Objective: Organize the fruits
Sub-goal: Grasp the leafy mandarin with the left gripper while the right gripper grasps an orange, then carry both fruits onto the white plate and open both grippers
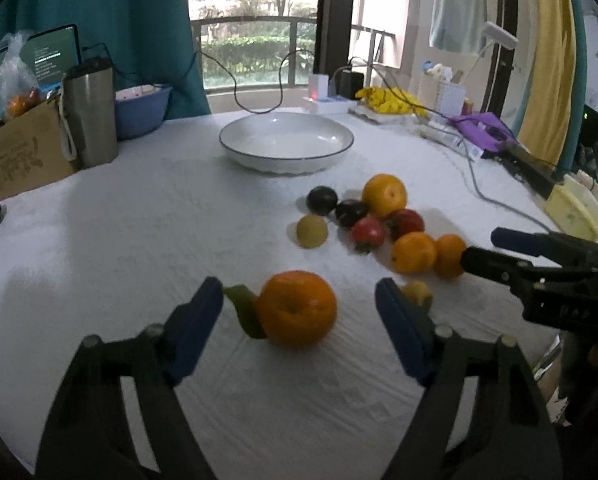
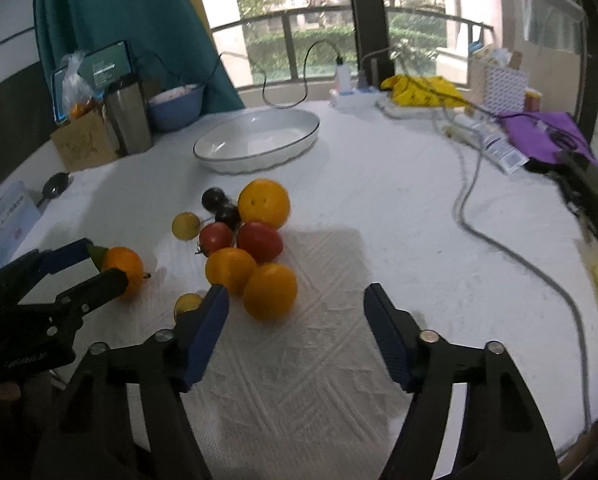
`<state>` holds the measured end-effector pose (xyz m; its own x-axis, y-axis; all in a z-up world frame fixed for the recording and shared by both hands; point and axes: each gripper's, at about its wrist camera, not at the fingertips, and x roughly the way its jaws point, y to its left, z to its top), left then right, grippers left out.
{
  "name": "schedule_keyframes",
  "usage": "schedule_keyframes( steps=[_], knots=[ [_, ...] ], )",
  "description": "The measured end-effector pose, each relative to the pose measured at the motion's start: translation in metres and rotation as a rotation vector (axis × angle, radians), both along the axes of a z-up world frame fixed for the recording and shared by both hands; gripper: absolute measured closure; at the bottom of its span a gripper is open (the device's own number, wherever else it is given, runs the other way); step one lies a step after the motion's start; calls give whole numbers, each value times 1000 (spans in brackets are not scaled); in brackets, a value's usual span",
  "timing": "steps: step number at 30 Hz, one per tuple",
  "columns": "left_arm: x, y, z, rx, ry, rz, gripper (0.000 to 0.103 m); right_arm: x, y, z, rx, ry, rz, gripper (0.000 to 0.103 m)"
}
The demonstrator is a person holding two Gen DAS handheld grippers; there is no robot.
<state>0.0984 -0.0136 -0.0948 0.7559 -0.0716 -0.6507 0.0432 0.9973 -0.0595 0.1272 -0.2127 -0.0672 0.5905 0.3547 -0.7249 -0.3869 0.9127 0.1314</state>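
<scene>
An orange with a green leaf (image 1: pixel 297 308) lies on the white tablecloth between the spread fingers of my left gripper (image 1: pixel 298 286); neither pad touches it. A small yellow fruit (image 1: pixel 419 294) peeks out behind the right finger. Farther on lies a cluster: a big orange (image 1: pixel 384 194), two dark plums (image 1: pixel 322 200), two red tomatoes (image 1: pixel 368 233) and more oranges (image 1: pixel 413 252). My right gripper (image 2: pixel 295 292) is open, and the nearest orange (image 2: pixel 269 290) sits just ahead of its left finger, untouched. The white bowl (image 2: pixel 255 140) stands empty behind the fruit.
A steel tumbler (image 1: pixel 91 112), a cardboard box (image 1: pixel 23 152) and a blue bowl (image 1: pixel 141 108) stand at the back left. A grey cable (image 2: pixel 479 232) crosses the right side near a purple cloth (image 2: pixel 539 136). A paper towel (image 2: pixel 299 360) lies under the fruit.
</scene>
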Motion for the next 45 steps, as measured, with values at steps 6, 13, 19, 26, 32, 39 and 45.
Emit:
schedule_keyframes(
  steps=[6, 13, 19, 26, 32, 39, 45],
  knots=[
    [16, 7, -10, -17, 57, 7, 24, 9, 10, -12, -13, 47, 34, 39],
    [24, 6, -20, -44, 115, -30, 55, 14, 14, -18, -24, 57, 52, 56],
    [22, 7, -16, -60, 118, -44, 57, 14, 16, -17, -33, 52, 60, 67],
    [26, 9, -2, -68, 83, -53, 57, 19, 9, -1, -35, 16, 29, 67],
    [38, 13, 12, -93, 34, -60, 57, 31, 11, 17, -36, -26, 24, 67],
    [63, 25, 32, -104, -66, -33, 57, 54, 19, 35, -45, -66, 29, 67],
    [98, 34, 39, -113, -76, -21, 57, 78, 27, 45, -48, -99, 38, 67]
  ],
)
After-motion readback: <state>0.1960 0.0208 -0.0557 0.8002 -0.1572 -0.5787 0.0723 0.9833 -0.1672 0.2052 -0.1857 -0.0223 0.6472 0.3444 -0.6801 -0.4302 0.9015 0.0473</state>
